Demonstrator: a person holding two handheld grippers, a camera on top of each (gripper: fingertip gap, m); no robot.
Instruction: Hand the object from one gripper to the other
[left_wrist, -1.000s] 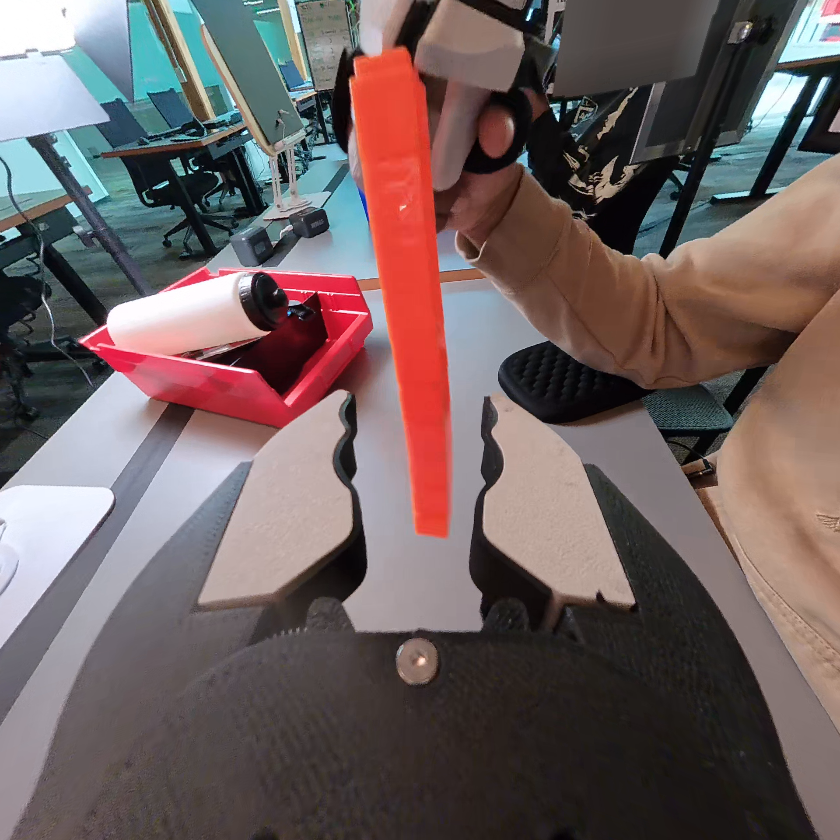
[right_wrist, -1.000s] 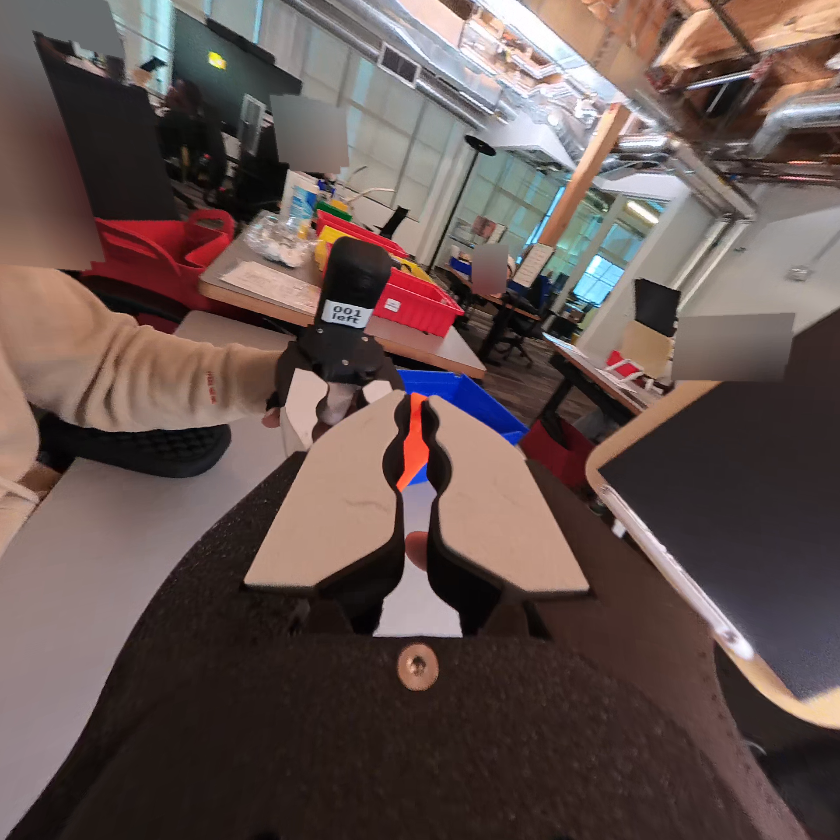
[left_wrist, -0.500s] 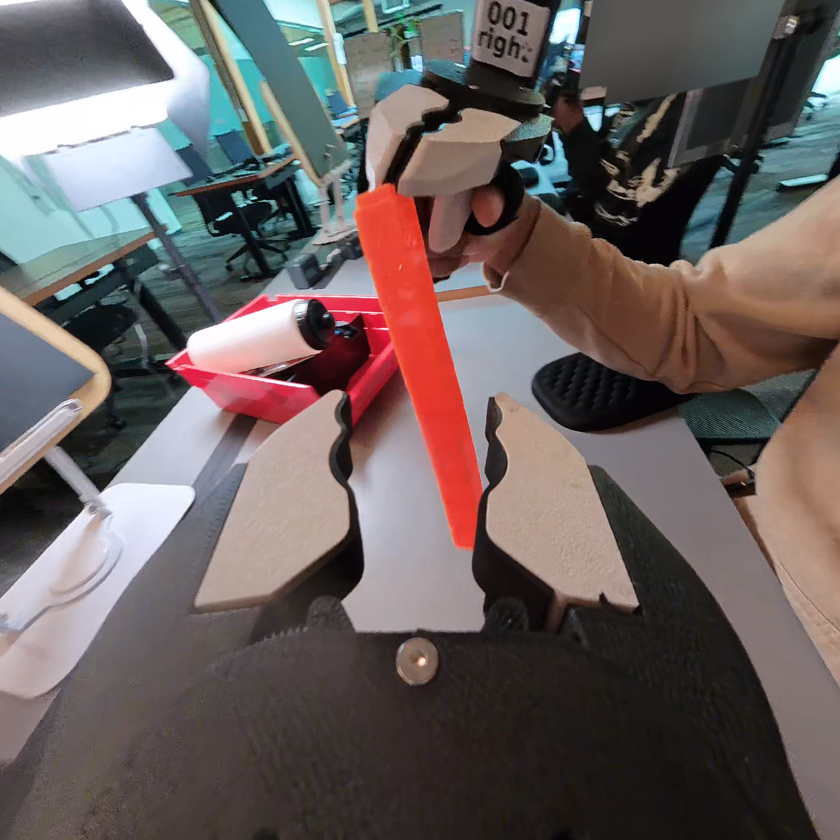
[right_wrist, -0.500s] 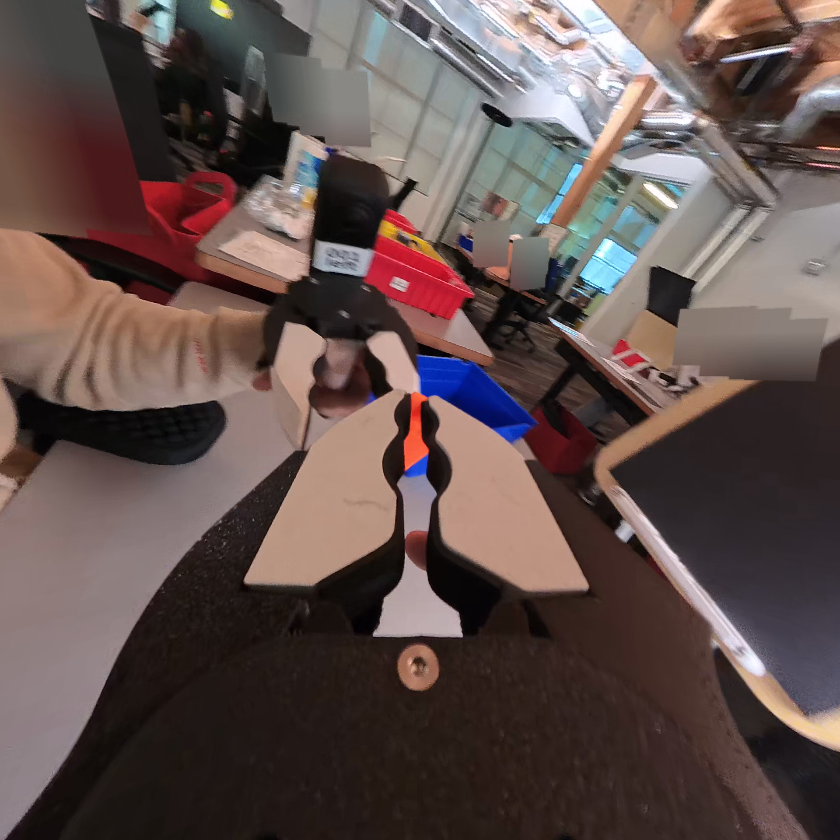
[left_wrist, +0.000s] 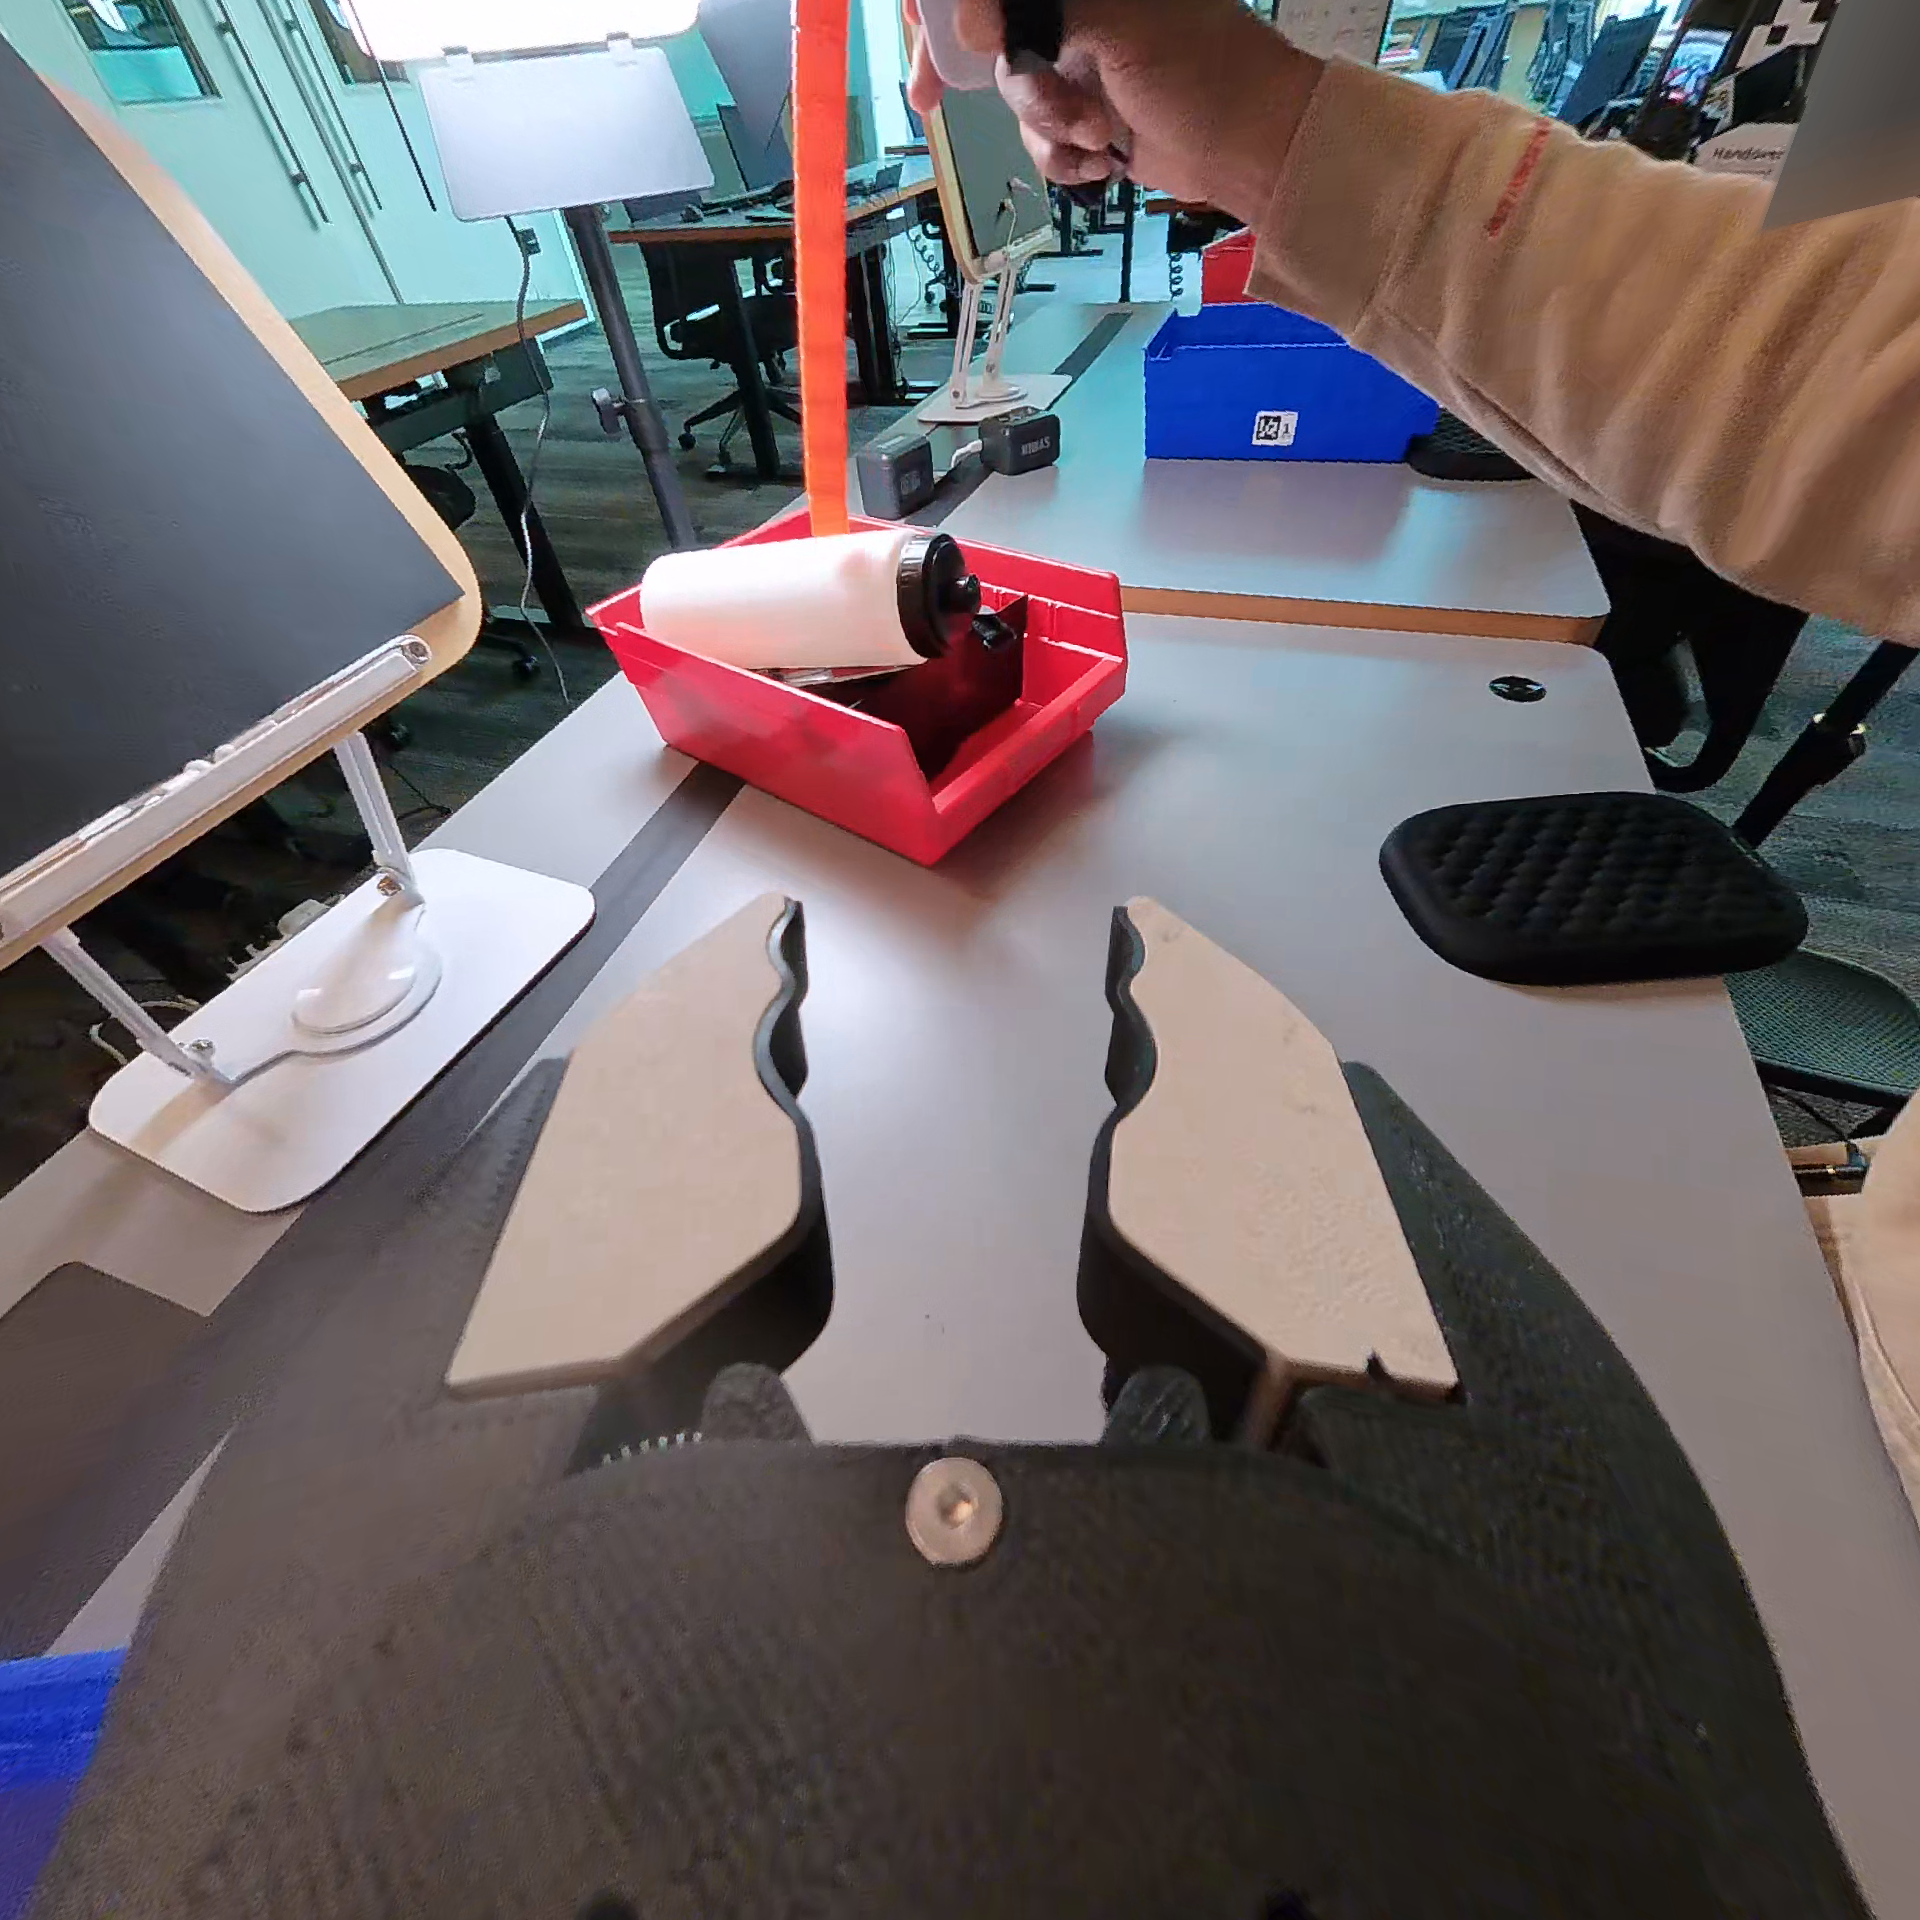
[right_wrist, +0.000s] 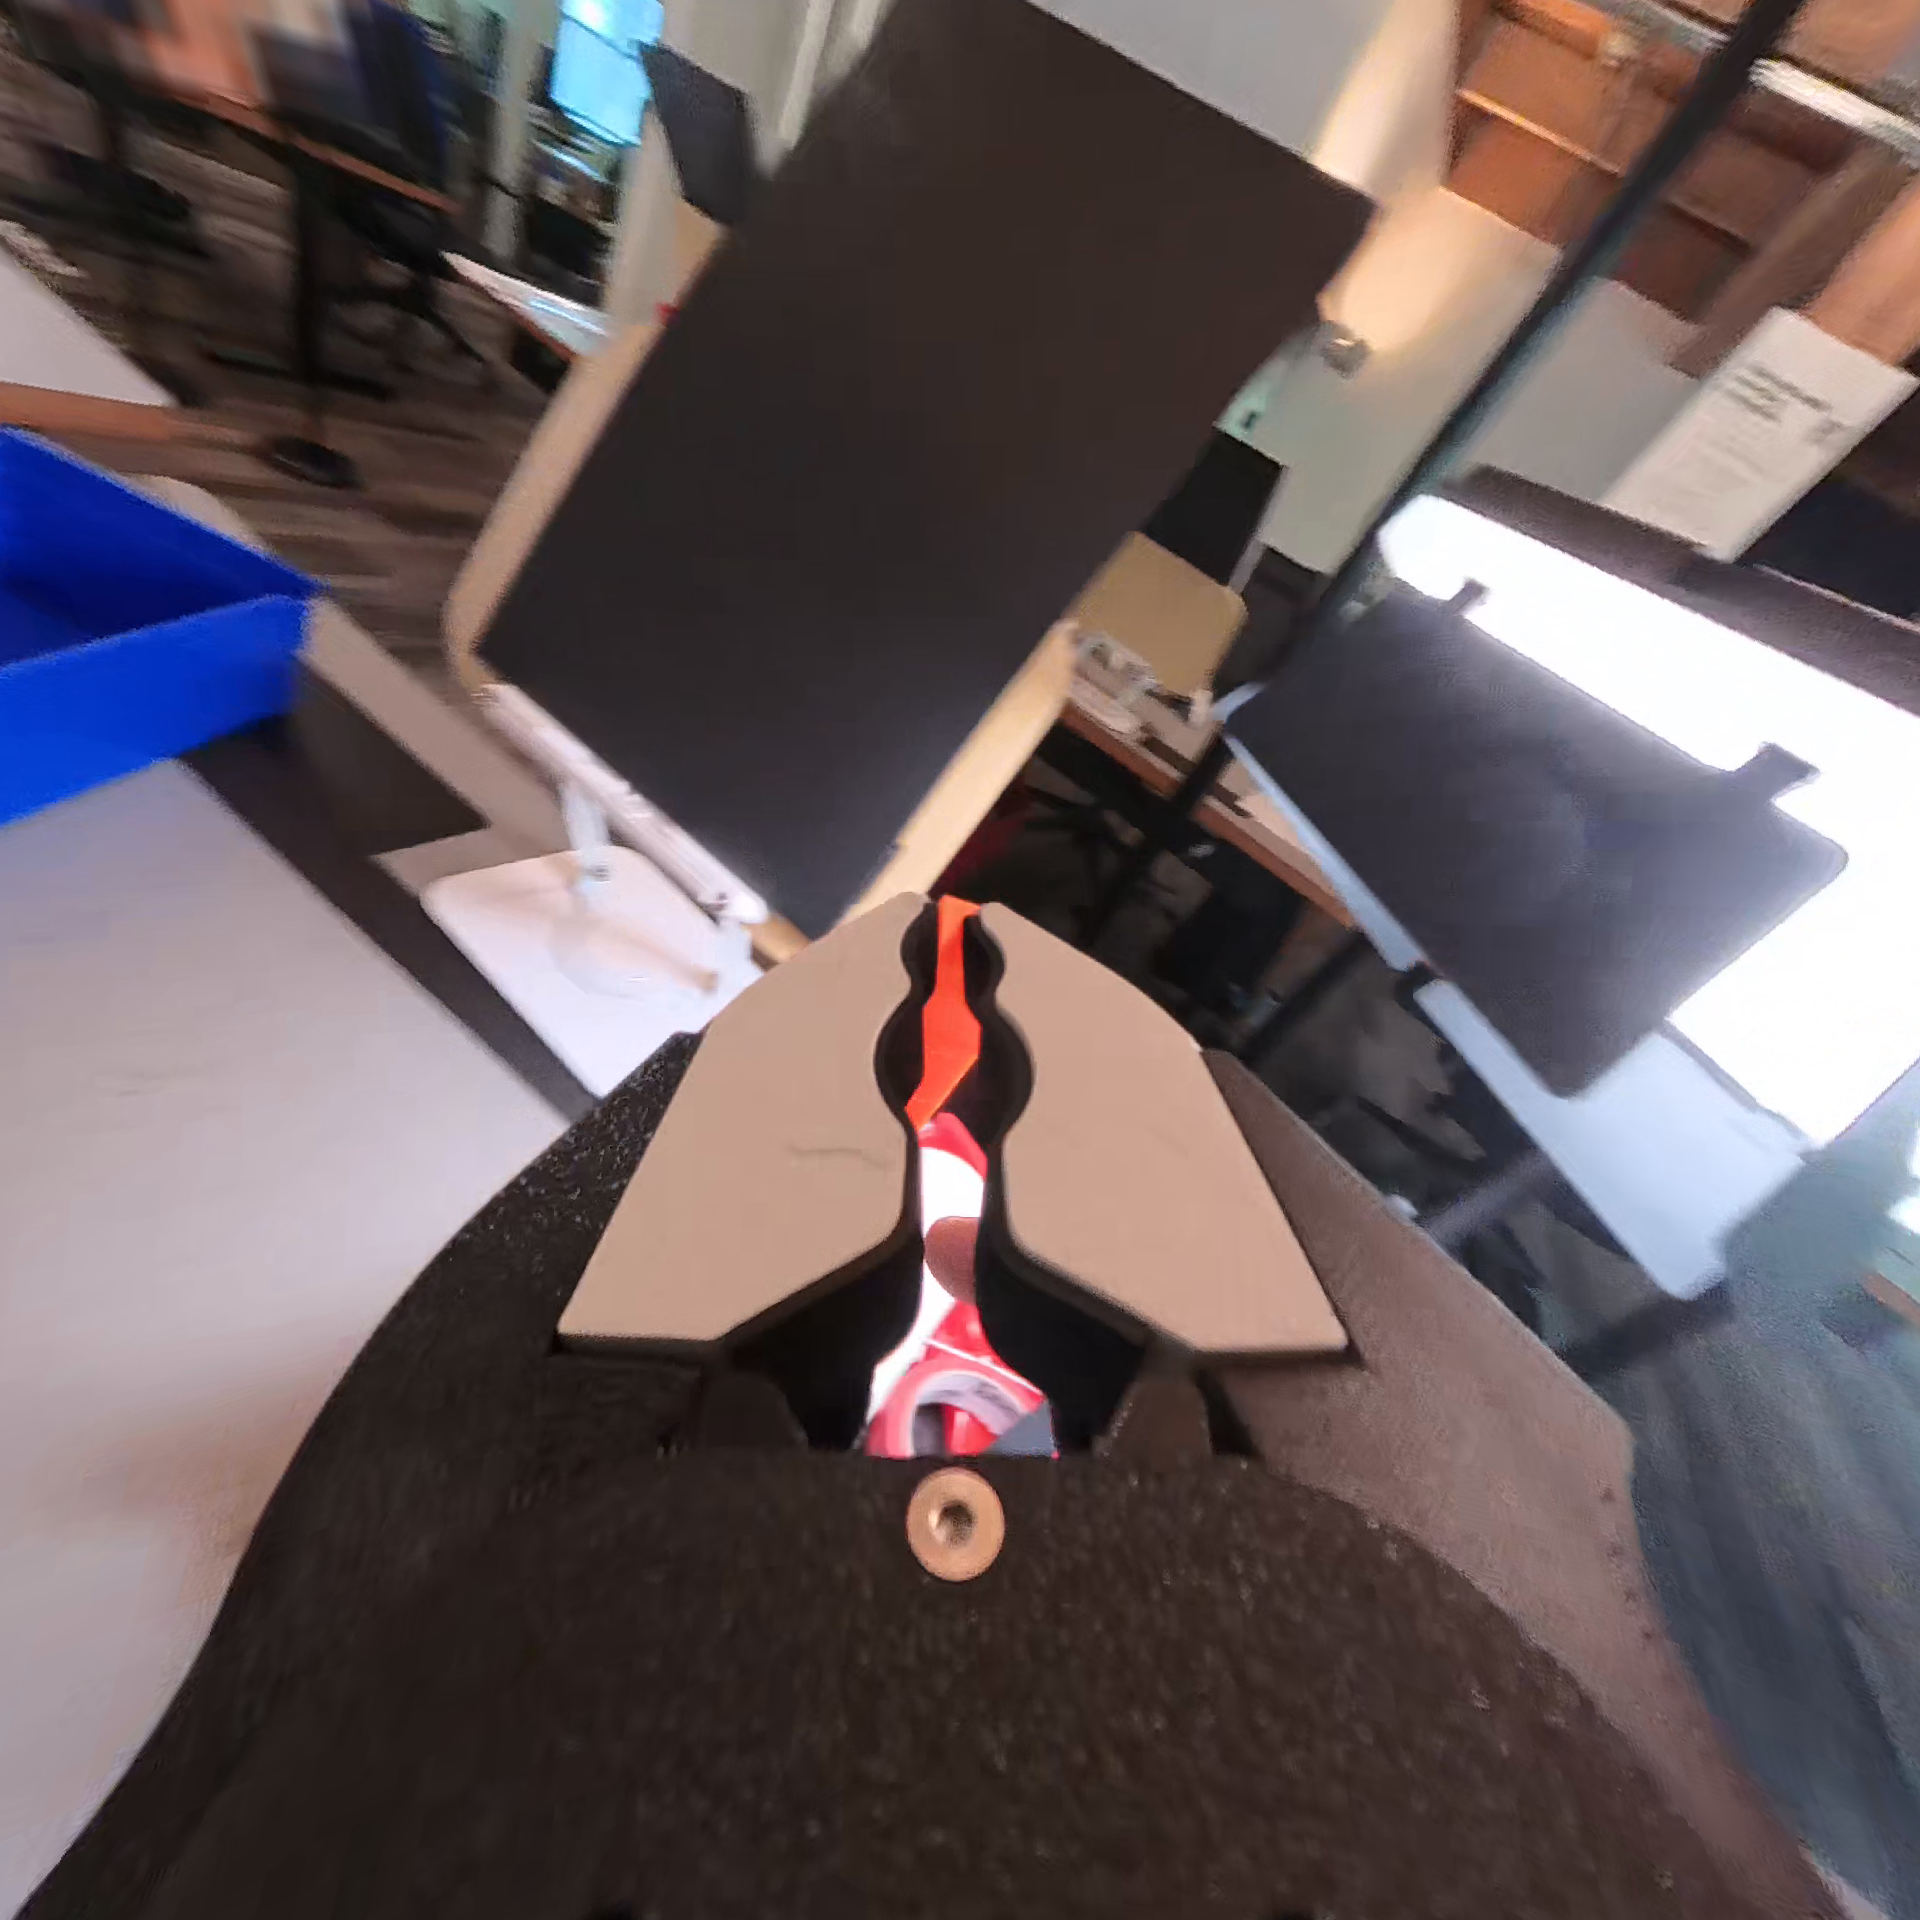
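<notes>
The right gripper (right_wrist: 951, 914), a black textured body with two flat grey scalloped fingers, is seen pressed together on a long, flat, bright orange plastic strip (right_wrist: 943, 1023), which is pinched between the fingertips at one end. In the left wrist view the same orange plastic strip (left_wrist: 821, 260) is seen hanging nearly upright, its long axis vertical, with its lower end above the far rim of a shallow red plastic bin (left_wrist: 883, 758) and its upper end passing out of the top of the picture beside the person's right hand (left_wrist: 1101, 104). The left gripper (left_wrist: 954, 920), of the same make, is held low over the grey tabletop (left_wrist: 1299, 790) with its fingers spread and nothing between them. The strip lies ahead of and above the left gripper, a little to its left and well apart from it; the open gap is not lined up with the strip. It is judged that the handover is not yet made and that the empty left gripper must be brought forward and upward to the strip's free lower end. In the red bin a white cylindrical bottle with a black cap (left_wrist: 800, 613) is laid on its side. A blue plastic bin (left_wrist: 1268, 405) stands on the farther table, and a black padded rest (left_wrist: 1590, 883) lies at the table's right edge.
</notes>
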